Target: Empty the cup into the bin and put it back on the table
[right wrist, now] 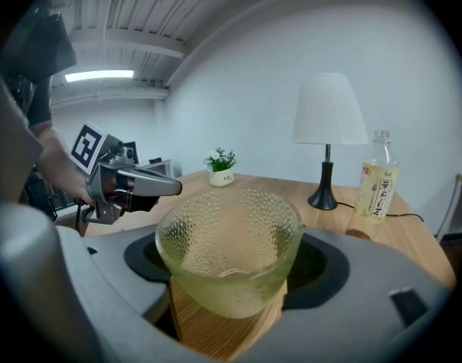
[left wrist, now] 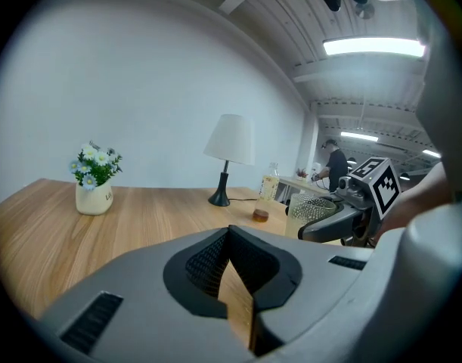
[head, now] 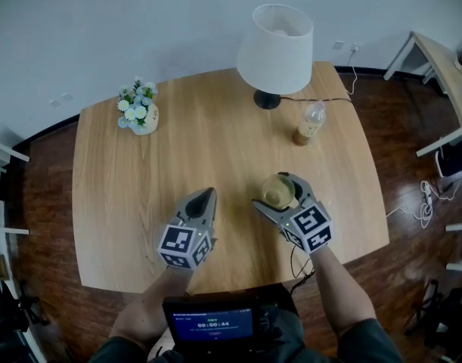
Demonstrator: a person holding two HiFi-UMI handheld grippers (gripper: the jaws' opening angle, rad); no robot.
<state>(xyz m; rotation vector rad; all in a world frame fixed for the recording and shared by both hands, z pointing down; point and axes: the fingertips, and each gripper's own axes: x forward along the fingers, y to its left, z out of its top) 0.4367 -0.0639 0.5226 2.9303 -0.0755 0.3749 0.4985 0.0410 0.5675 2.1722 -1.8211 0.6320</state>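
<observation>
The right claw (head: 271, 190) pinches the pebbled clear glass cup (right wrist: 231, 252) at the near right of the light wooden counter (head: 215, 142) — the left claw (head: 209, 193), pressed together and empty, is just left of it.

A lamp (head: 274, 49) with a white shade and dark base stands at 1 o'clock in the head view. A clear plastic bottle (head: 309, 123) stands near it, at its 4 o'clock. A cream pot of white and blue flowers (head: 139, 108) sits at 10 o'clock, and a lit screen (head: 215, 325) at 6 o'clock.
</observation>
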